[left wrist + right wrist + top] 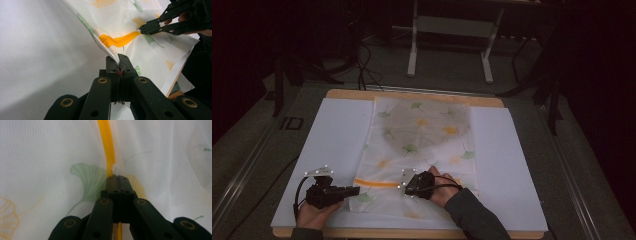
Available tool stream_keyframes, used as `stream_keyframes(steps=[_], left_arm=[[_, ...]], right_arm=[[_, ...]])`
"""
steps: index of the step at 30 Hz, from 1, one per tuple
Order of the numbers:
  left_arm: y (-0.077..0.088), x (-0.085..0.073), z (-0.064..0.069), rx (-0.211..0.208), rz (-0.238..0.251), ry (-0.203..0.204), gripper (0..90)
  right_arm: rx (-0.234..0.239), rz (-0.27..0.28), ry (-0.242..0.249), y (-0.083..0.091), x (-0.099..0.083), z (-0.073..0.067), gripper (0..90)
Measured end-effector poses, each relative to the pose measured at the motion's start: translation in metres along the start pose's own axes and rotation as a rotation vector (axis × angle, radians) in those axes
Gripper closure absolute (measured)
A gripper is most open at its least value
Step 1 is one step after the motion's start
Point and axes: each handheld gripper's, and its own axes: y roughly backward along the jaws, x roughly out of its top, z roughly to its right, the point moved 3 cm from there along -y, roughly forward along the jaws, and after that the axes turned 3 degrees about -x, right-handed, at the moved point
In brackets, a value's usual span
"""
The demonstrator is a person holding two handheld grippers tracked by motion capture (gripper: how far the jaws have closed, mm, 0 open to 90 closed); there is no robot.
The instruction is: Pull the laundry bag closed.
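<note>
A white mesh bag [422, 135] printed with green and yellow leaves lies flat on the white board. An orange zipper [377, 183] runs across its near end. My left gripper [358, 190] lies at the bag's near left edge. In the left gripper view the left gripper [117, 58] is shut on the bag's edge [110, 51], just below the zipper's end [117, 41]. My right gripper [404, 189] sits on the zipper line further right. In the right gripper view the right gripper [117, 178] is shut on the white zipper pull [115, 169], with the orange zipper [106, 145] running ahead.
The white board [337, 145] rests on a wooden tabletop [412, 233]. Bare board lies left and right of the bag. Behind the table, white metal stand legs [449, 45] and cables sit on the dark floor.
</note>
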Motion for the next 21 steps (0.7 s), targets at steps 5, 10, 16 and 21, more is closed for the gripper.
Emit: stream_keyframes(steps=[5, 10, 16, 21], left_arm=[[0.000, 0.000, 0.000, 0.001, 0.003, 0.002, 88.5], [0.001, 0.000, -0.001, 0.003, 0.002, -0.002, 88.6], [0.002, 0.000, -0.001, 0.001, 0.002, -0.004, 88.6], [0.002, 0.000, -0.001, 0.002, 0.004, -0.002, 88.5]], right_arm=[[0.009, -0.002, -0.013, 0.003, -0.007, 0.003, 90.0], [0.003, -0.005, -0.020, 0.005, -0.013, 0.004, 90.0], [-0.007, -0.012, -0.011, 0.006, -0.015, 0.004, 90.0], [-0.013, -0.011, -0.014, 0.007, -0.018, 0.004, 90.0]])
